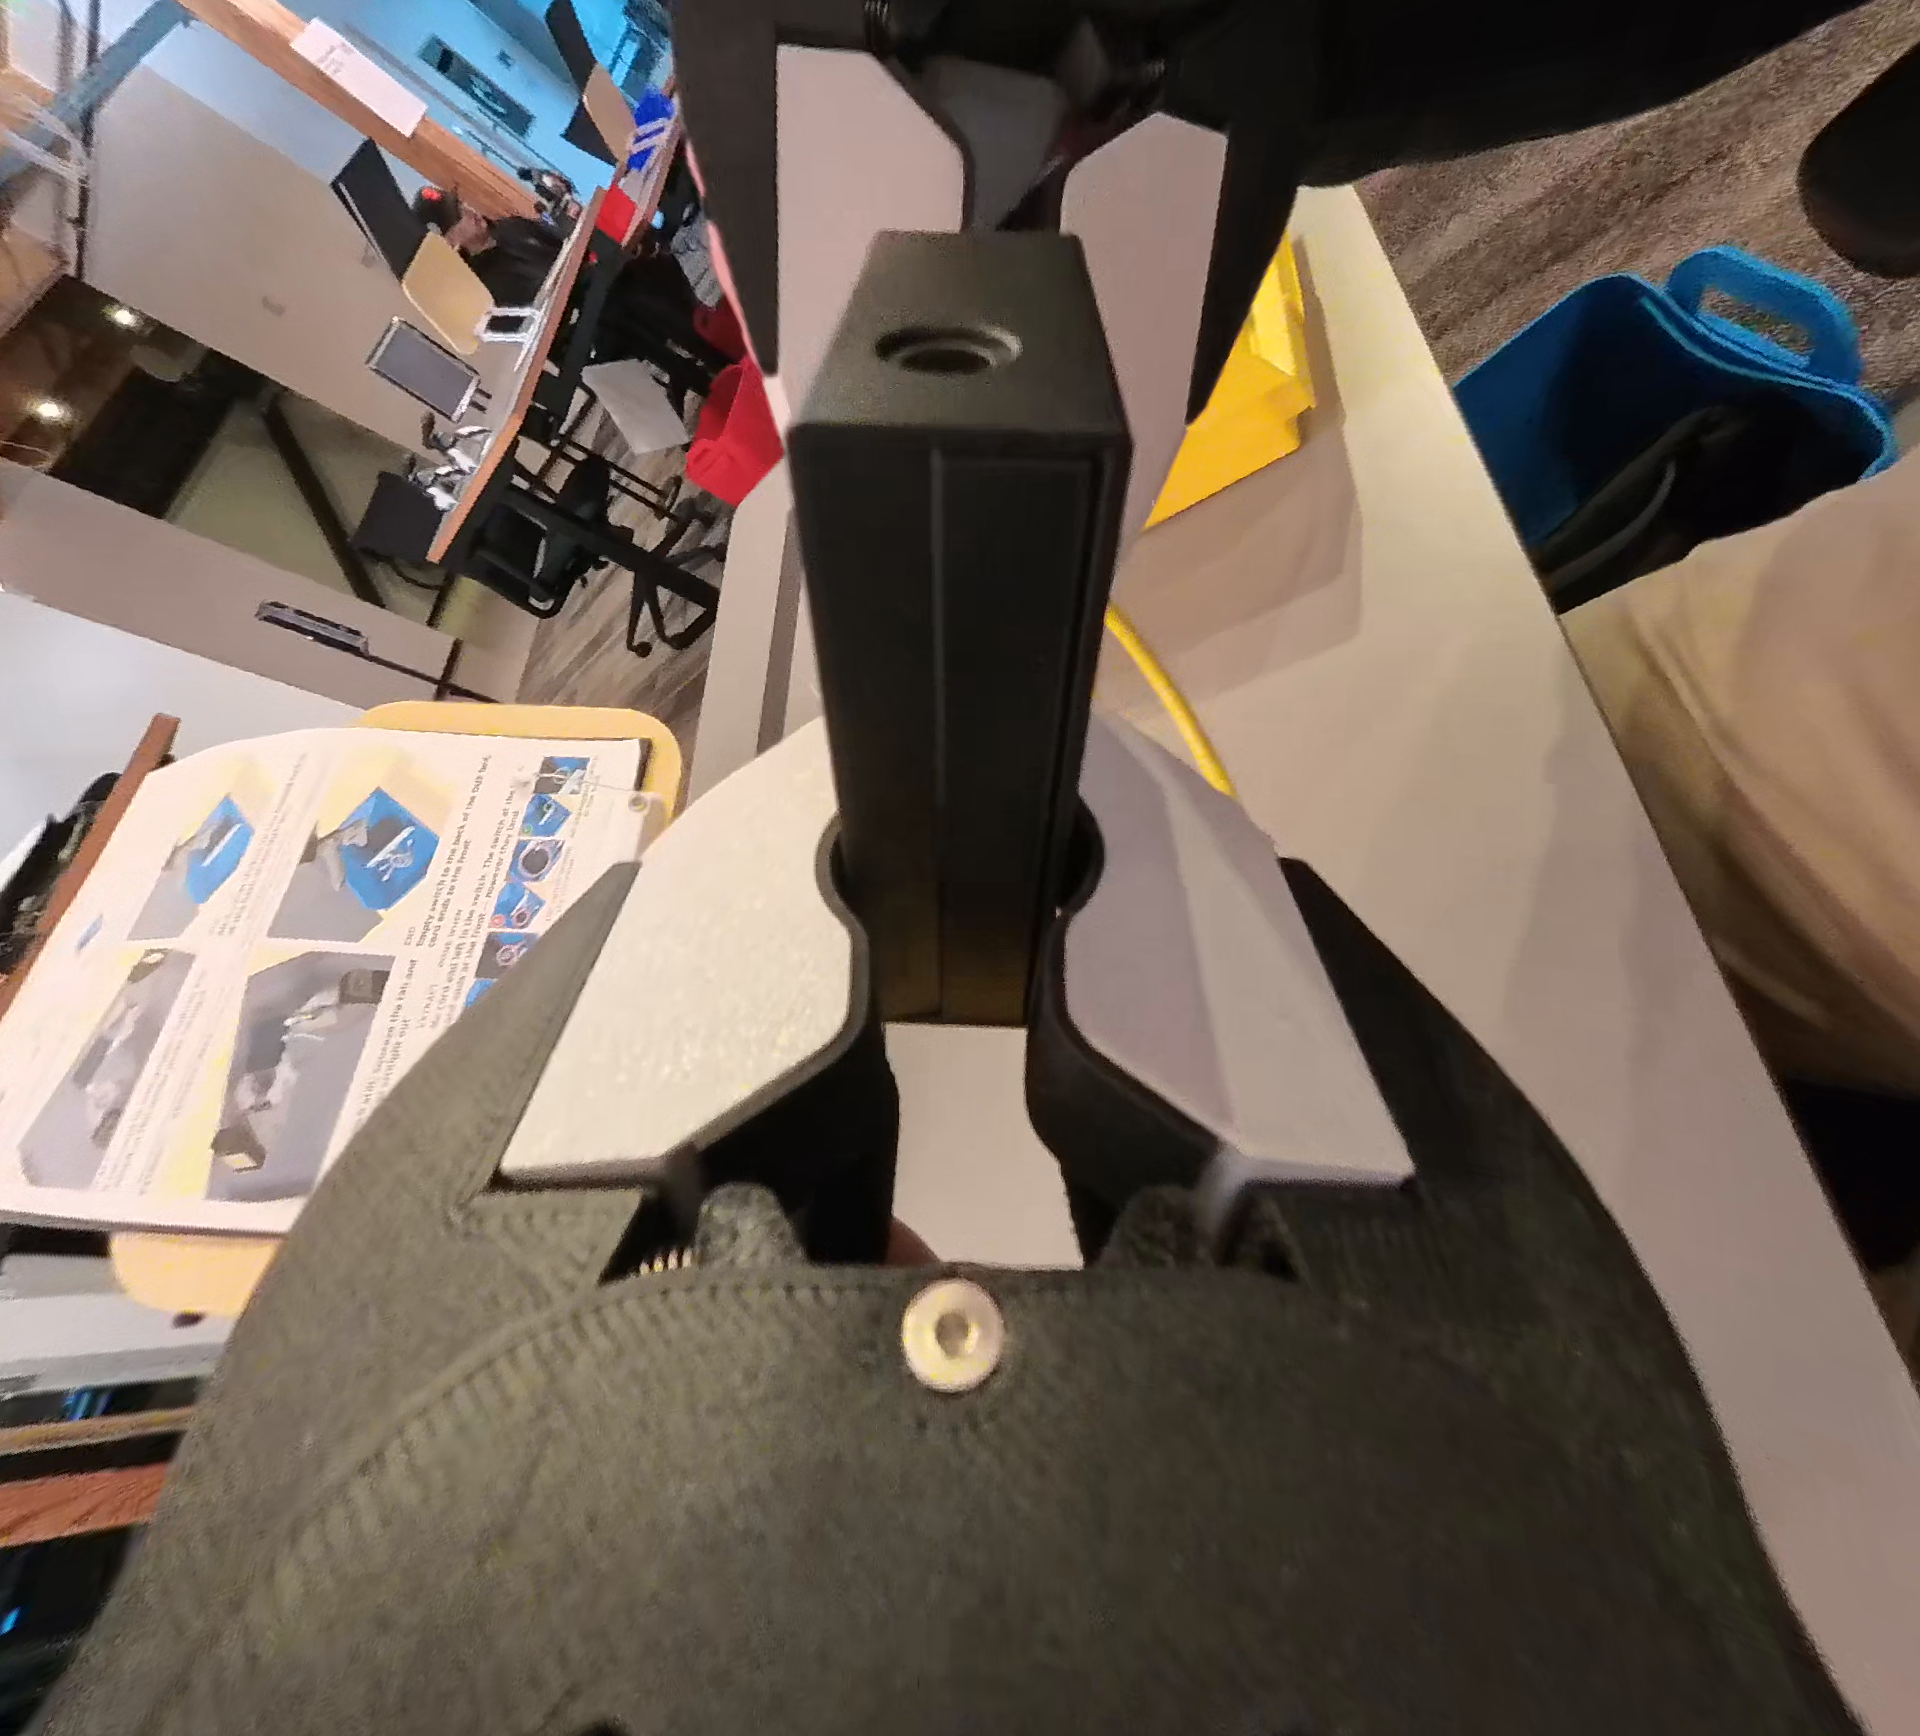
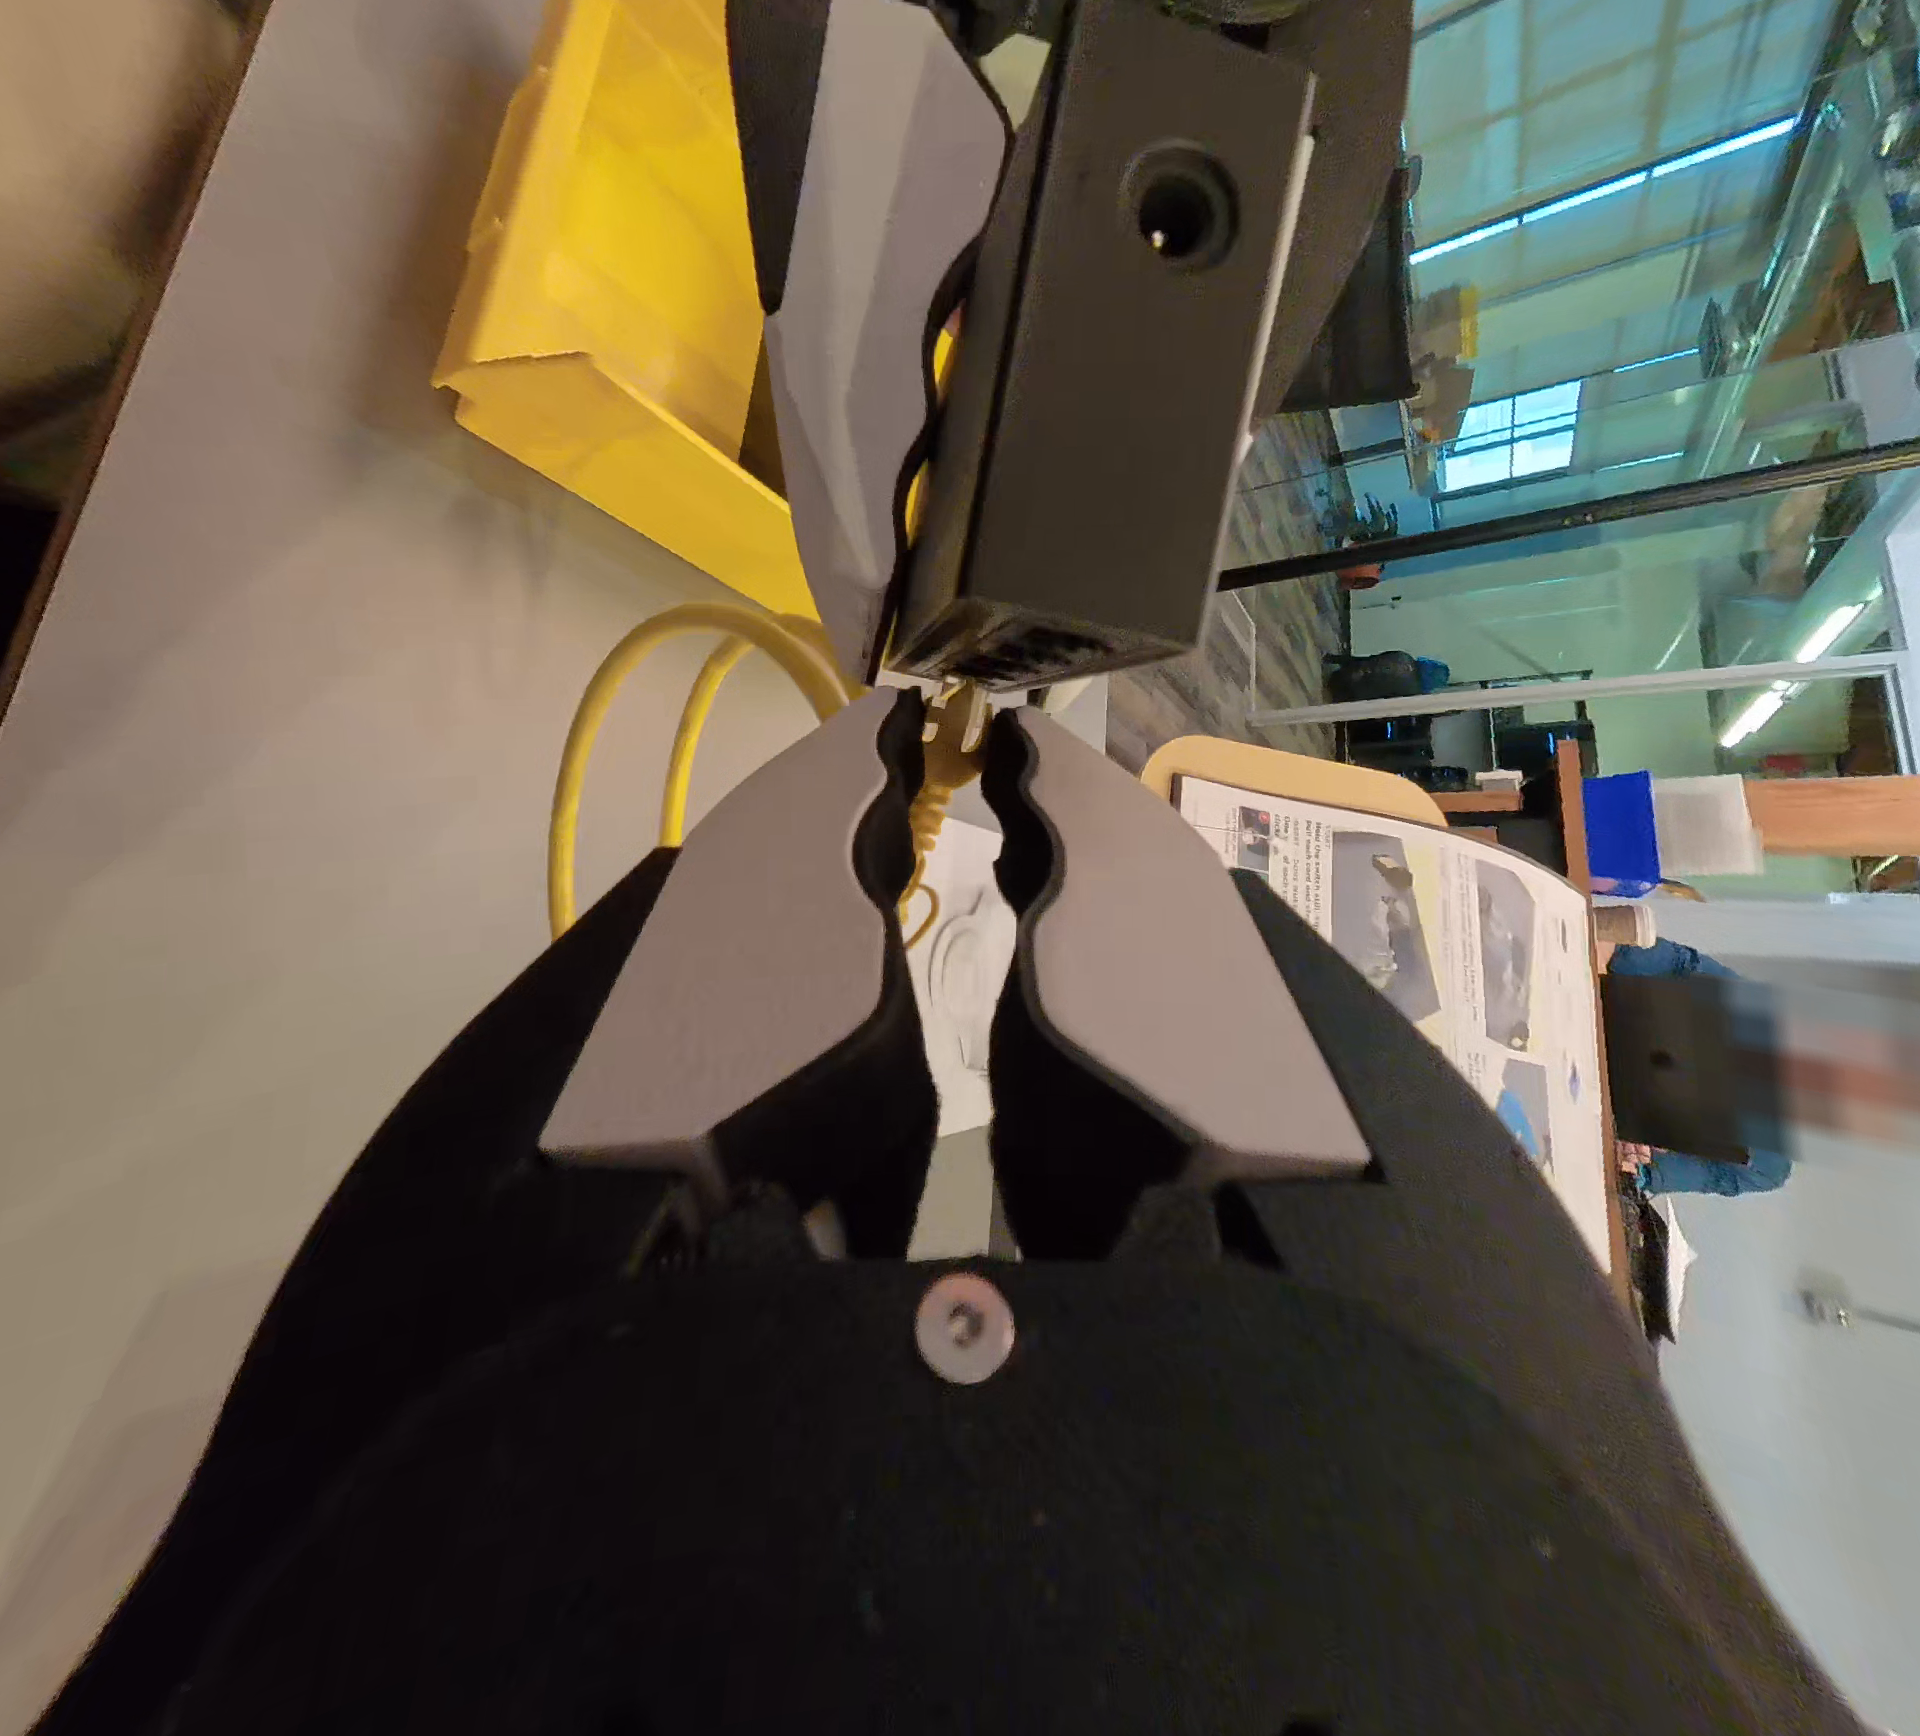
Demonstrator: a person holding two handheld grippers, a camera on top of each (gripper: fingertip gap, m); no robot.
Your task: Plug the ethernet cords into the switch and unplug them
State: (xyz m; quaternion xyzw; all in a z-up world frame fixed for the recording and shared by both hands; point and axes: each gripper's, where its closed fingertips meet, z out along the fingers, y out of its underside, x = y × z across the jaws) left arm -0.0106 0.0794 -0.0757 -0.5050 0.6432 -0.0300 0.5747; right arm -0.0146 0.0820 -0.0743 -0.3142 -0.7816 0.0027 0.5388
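Note:
My left gripper (image 1: 956, 855) is shut on the black switch (image 1: 956, 606) and holds it above the white table, lengthwise between the fingers. In the right wrist view the switch (image 2: 1101, 315) hangs with its port face down toward my right gripper (image 2: 956, 725). The right gripper is shut on the clear plug (image 2: 966, 710) of the yellow ethernet cord (image 2: 582, 751). The plug touches the port face; how deep it sits is hidden. The cord loops on the table. The right gripper (image 1: 1013, 216) faces the switch's far end in the left wrist view.
A yellow bin (image 2: 623, 315) lies on the white table (image 2: 260, 595) behind the cord. A printed instruction sheet (image 1: 312, 938) rests on a tan chair past the table edge. A blue bin (image 1: 1662, 398) stands on the carpet. A person's beige clothing (image 1: 1766, 803) is close by. Only a small space, under 4 cm, lies between the two pairs of fingers.

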